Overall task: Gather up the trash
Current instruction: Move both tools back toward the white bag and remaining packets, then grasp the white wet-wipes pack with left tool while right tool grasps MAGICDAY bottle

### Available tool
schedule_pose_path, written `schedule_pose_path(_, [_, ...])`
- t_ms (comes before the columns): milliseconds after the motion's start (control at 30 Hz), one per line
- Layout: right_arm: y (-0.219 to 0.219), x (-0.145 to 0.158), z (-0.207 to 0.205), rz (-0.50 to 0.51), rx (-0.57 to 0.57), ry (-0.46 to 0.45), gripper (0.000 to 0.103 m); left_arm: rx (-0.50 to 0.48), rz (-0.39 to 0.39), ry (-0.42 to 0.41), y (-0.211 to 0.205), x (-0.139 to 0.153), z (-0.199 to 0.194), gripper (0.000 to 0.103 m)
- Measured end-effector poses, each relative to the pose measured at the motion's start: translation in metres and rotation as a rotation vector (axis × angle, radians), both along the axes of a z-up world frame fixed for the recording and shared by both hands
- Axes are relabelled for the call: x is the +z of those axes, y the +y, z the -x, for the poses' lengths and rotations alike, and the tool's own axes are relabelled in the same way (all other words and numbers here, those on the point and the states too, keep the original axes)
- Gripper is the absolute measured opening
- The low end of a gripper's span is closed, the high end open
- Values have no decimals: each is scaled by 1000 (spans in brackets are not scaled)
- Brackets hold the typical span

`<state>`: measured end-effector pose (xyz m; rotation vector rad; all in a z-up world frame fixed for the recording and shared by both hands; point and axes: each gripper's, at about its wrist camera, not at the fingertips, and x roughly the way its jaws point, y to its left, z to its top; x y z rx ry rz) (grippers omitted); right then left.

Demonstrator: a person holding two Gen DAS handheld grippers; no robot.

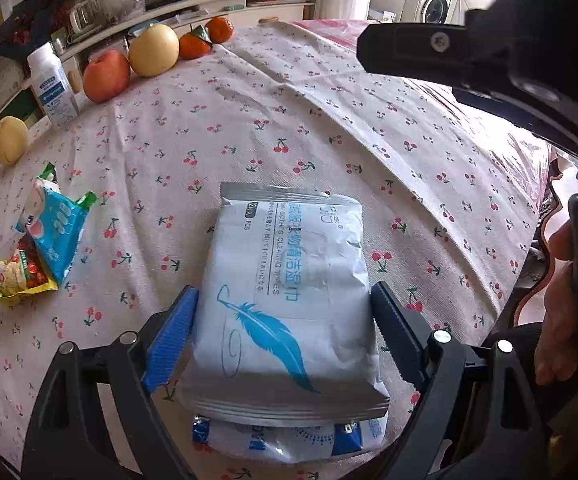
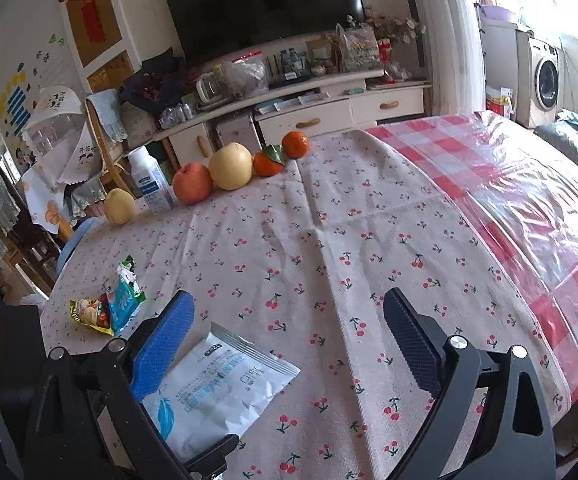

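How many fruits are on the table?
5, in a row along the far edge: a small pear at the left end, then an apple, a big pear and two oranges. None seem hidden.

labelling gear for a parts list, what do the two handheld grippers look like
Both match: the left gripper and right gripper have black plastic frames of angled linkage bars joined by round silver pivot pins. Each carries one blue ribbed finger pad and one dark, nearly black ribbed finger pad. No cables or sleeves show.

matt foil wipes pack (image 1: 289, 300) on creased cotton tablecloth (image 1: 329, 120) (clear glossy plastic sheet (image 2: 529, 208) beyond).
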<state>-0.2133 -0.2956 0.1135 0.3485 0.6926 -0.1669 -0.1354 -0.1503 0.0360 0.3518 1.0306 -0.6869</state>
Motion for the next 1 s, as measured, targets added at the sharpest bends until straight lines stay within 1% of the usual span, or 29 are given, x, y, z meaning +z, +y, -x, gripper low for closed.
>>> schedule_pose_path(133, [-7,0,1,-17,-18,0,94,-1,-4,12,-1,-5,-3,86])
schedule_pose_path(233, [-14,-2,2,-55,-22,-6,94,-6,-18,-3,-3,-8,-1,86])
schedule_pose_path(300, [-15,-2,2,-62,-21,-4,94,-8,-22,-15,-3,-9,0,86])
schedule_pose_path(400, [-13,-4,1,-77,-4,1,94,2,-4,-22,0,-8,1,80])
schedule_pose_path(500, [-13,-6,0,-97,14,6,94,28,-1,-32,7,-7,0,78])
schedule_pose_path(633, [-13,-8,-2,-136,45,3,94,80,29,-46,25,-3,-3,77])
schedule_pose_path(800, [-5,-12,-7,-203,131,8,94,139,70,-72,56,8,-3,77])
schedule_pose_path(933, [14,-15,-14,-184,235,46,94,187,100,-93,83,16,-3,77])
schedule_pose_path(1000, [28,-18,-17,-185,311,69,94,216,114,-103,98,20,-2,77])
